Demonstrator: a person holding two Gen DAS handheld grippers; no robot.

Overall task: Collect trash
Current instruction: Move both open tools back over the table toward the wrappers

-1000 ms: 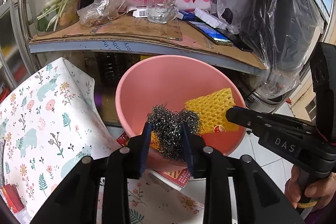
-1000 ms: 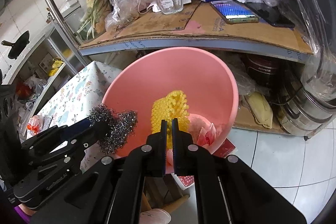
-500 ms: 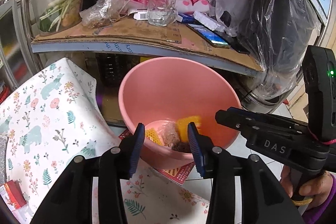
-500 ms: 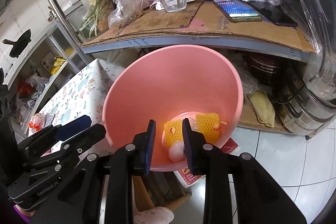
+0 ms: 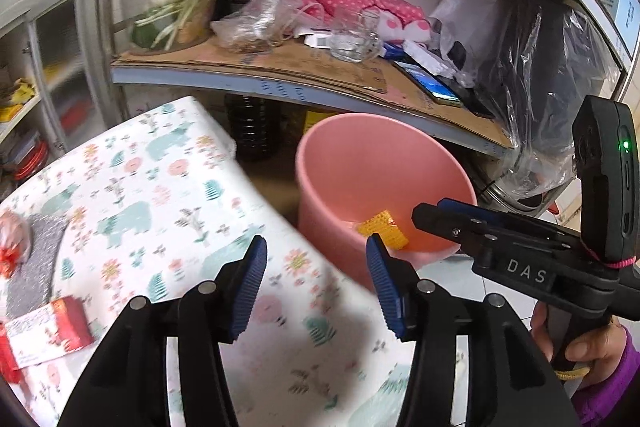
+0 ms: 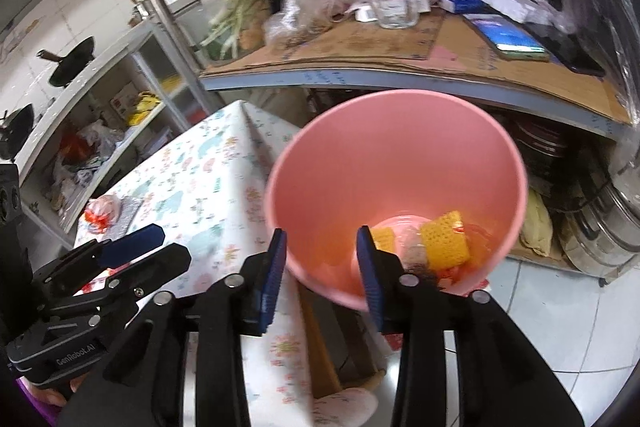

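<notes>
A pink bin [image 5: 360, 163] [image 6: 396, 163] stands on the floor beside the table. Yellow foam netting [image 6: 446, 239] [image 5: 382, 229], a dark steel-wool scrubber [image 6: 420, 265] and other scraps lie at its bottom. My left gripper [image 5: 316, 283] is open and empty above the table's corner. My right gripper [image 6: 320, 273] is open and empty over the bin's near rim; it also shows in the left wrist view [image 5: 448, 213]. On the table lie a red wrapper [image 5: 60, 323], a red-and-white bag [image 5: 14, 239] [image 6: 100, 211] and a grey mat [image 5: 34, 267].
The table carries a floral cloth [image 5: 152, 187]. A cardboard-lined shelf [image 5: 320, 75] behind the bin holds a glass mug [image 6: 394, 5], a phone [image 6: 512, 37], vegetables and bags. Steel pots [image 6: 604, 231] stand on the floor at right.
Both grippers have opened wider and drawn back from the bin. The steel wool and the yellow netting dropped into the bin. The left gripper has swung left over the table.
</notes>
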